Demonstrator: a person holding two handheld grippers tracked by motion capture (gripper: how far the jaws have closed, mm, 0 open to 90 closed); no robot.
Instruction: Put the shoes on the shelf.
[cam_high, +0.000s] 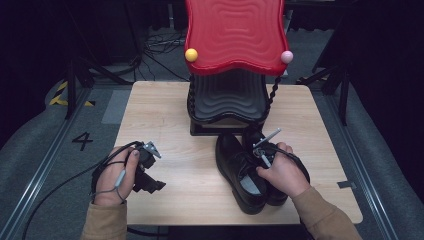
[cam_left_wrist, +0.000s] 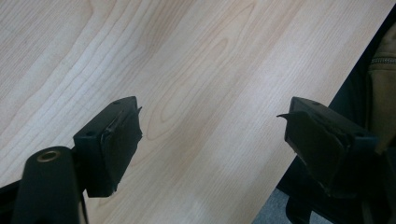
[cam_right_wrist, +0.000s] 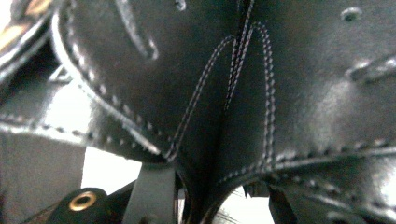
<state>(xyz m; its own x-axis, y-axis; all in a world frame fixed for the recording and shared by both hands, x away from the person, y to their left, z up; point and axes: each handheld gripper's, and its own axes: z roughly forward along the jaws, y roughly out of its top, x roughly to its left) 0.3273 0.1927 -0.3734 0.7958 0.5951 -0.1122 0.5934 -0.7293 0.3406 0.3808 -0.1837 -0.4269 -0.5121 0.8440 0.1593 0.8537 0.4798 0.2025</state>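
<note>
Your right tool sat down among pair of black shoes on bench before rack; its grip unclear. Your left tool open, empty. Shoes not yet racked, probably.

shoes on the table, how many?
2. Left black shoe near the table's front centre; right black shoe touching beside it, mostly hidden under the right hand.
</note>
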